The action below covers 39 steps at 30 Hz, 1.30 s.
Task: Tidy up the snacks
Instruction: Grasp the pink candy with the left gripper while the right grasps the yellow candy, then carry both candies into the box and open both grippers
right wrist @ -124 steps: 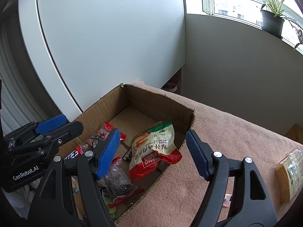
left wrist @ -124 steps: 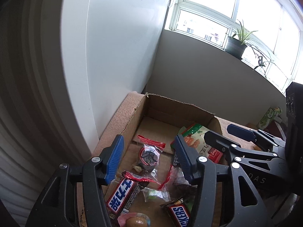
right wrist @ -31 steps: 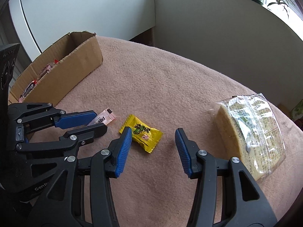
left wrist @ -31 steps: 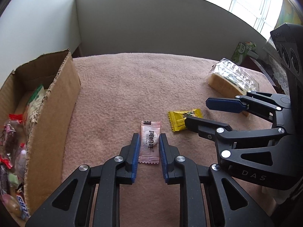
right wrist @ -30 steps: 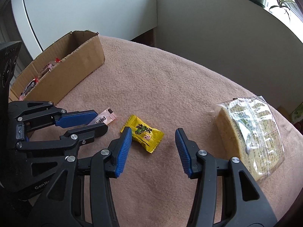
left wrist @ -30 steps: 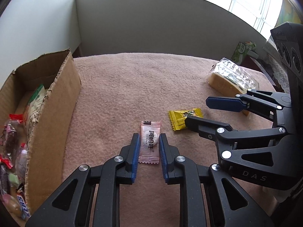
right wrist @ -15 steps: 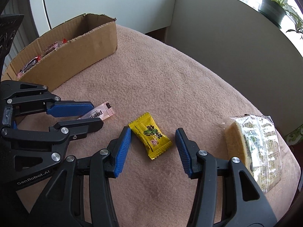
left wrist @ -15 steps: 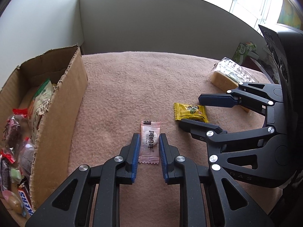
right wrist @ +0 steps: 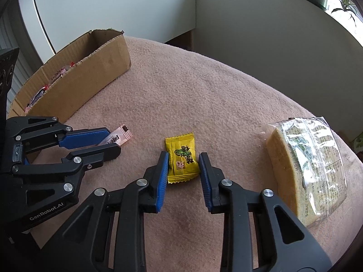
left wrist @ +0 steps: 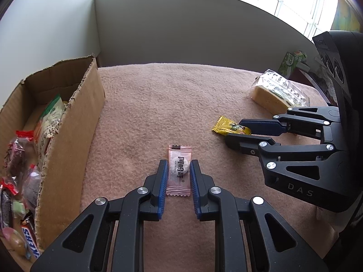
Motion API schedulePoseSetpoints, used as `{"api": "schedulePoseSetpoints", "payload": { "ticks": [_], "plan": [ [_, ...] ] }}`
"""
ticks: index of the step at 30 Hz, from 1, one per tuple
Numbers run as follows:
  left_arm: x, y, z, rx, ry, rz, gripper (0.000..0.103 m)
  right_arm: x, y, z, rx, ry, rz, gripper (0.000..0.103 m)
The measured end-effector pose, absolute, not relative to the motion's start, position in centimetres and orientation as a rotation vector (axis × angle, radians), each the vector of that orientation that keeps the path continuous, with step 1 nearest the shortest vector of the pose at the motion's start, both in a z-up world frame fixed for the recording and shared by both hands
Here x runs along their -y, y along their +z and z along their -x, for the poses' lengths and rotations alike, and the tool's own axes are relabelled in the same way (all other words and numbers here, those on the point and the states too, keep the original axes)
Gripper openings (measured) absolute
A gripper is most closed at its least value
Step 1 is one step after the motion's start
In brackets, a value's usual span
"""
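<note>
My left gripper (left wrist: pixel 179 166) is shut on a pink candy wrapper (left wrist: pixel 179 170), which also shows in the right wrist view (right wrist: pixel 118 137). My right gripper (right wrist: pixel 183 159) is shut on a yellow candy packet (right wrist: pixel 182 159), seen from the left wrist too (left wrist: pixel 230 127). Both packets rest on the pink blanket (left wrist: pixel 158 104). A cardboard box (left wrist: pixel 65 140) with several snacks in it stands at the left; it also shows in the right wrist view (right wrist: pixel 86 77).
A clear-wrapped cake slice (right wrist: pixel 306 167) lies at the right of the blanket, also seen from the left wrist (left wrist: pixel 276 90). A green carton (left wrist: pixel 291 61) stands beyond the blanket's far right edge. A grey wall runs behind.
My right gripper has closed its fingers onto the yellow packet, which was lying loose between open fingers before. My left gripper stays shut on the pink wrapper. Both views have drifted slightly toward the box.
</note>
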State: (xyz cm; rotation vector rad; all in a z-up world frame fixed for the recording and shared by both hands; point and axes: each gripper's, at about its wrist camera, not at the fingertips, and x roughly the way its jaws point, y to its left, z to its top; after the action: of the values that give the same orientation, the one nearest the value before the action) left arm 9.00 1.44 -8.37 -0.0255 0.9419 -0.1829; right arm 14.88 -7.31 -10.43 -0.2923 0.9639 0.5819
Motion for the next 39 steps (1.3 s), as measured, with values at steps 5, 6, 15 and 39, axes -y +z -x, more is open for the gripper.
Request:
{"api": "schedulePoseSetpoints", "payload": {
  "ticks": [5,6,15,39],
  "plan": [
    [-1.2,-8.2,-8.7,-0.934,-0.185,0.025,0.018,8.0,-9.8,-14.5,-0.945,0.554,0.288,0.028],
    [-1.2,-8.1,-8.7,-0.932,-0.191,0.027,0.018,8.4,-9.4,-14.3,-0.938,0.551,0.286,0.028],
    [-0.9,-5.6,-7.4,-0.857,-0.204,0.032,0.018,9.2,-6.8,-13.7,-0.868,0.525,0.254,0.028],
    [-8.6,-0.4,-2.7,-0.669,-0.11,0.081,0.018,2.3,-1.6,-11.1,-0.744,0.607,0.22,0.028]
  ]
}}
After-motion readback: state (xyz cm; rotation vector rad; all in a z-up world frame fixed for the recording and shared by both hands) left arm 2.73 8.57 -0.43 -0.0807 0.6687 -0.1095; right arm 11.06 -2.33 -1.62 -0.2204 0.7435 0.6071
